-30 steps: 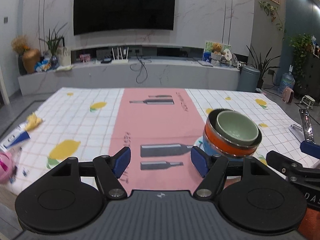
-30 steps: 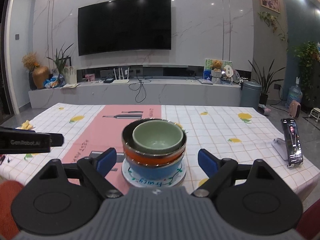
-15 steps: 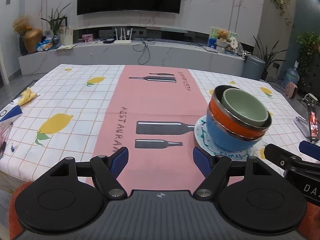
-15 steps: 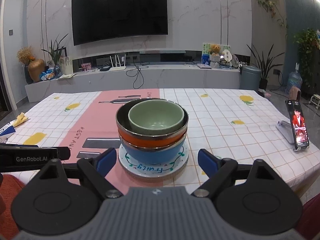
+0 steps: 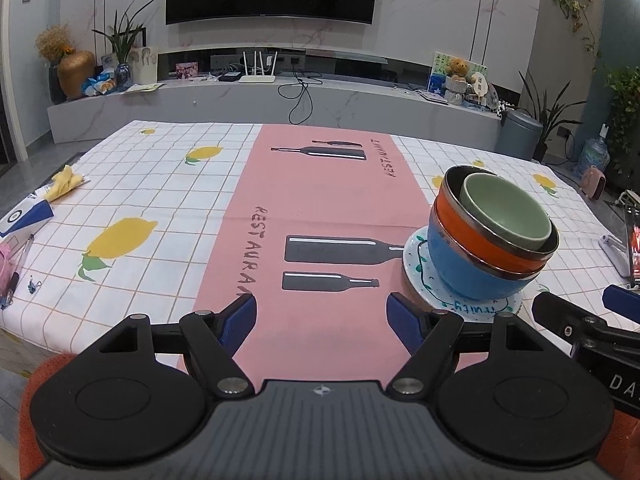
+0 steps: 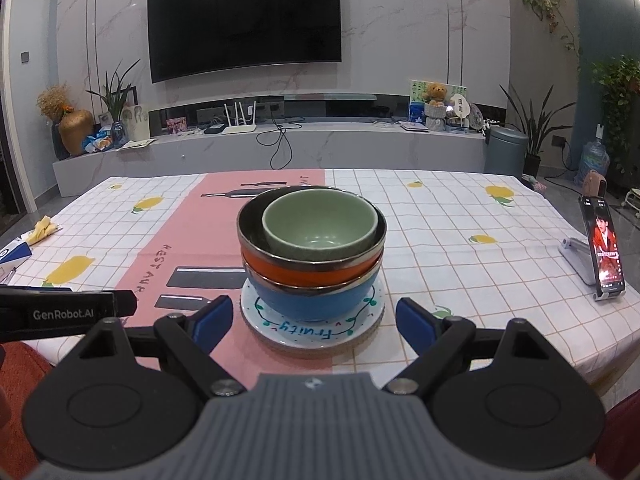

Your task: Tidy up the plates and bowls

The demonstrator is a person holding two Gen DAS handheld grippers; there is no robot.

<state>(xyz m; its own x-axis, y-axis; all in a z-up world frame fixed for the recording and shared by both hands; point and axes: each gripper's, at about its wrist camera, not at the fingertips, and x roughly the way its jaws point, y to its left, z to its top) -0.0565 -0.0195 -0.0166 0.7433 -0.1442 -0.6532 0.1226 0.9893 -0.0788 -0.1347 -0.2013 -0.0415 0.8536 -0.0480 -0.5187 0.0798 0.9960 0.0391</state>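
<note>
Marble wall, a dark television [image 6: 244, 20] and a long low shelf fill the background, and in front of them stands the table [image 6: 460, 216] under a checked lemon cloth with a pink runner. Taking the plate [image 6: 312, 330] as the landmark: one white plate with green lettering lies flat near the table's close edge, at the right border of the pink runner. Three bowls are nested on it, all upright with mouths facing up: one blue bowl [image 6: 316, 300] at the bottom, one orange bowl [image 6: 304, 272] with a metal rim inside it, and one pale green bowl [image 6: 320, 228] on top, sitting slightly right of the stack's centre. Left of the plate hangs the left tool [image 5: 320, 322], its jaws wide apart after just opening a little more, with only pink cloth between them. Directly before the plate sits the right tool [image 6: 314, 322], jaws spread wide on either side of the plate's near rim, not touching it. Well to the right of the plate one phone [image 6: 604, 252] leans upright on a stand.
</note>
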